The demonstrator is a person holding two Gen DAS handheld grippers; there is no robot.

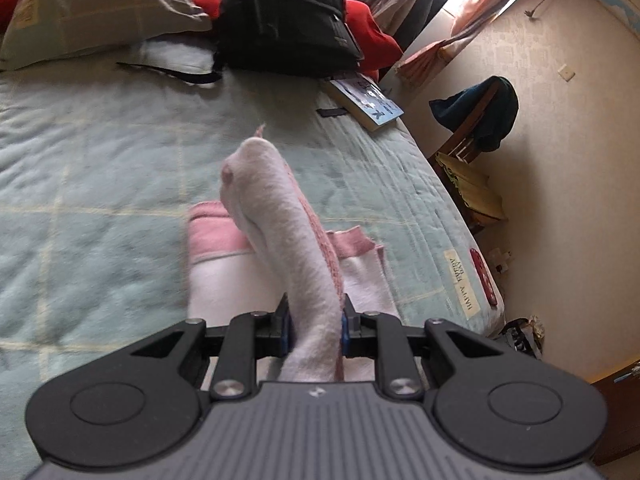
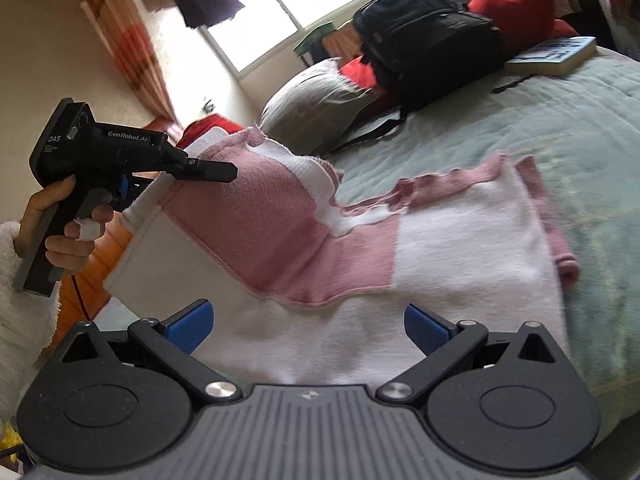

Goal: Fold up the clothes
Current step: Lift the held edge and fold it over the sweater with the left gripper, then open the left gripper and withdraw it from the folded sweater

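Fuzzy pink-and-white garment (soft knit) between left gripper jaws

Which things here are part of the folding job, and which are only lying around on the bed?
Part of the job:
- pink and white garment
- left claw, shut on its edge
- right claw, open

Only lying about:
- black backpack
- book
- pillow
- red cloth
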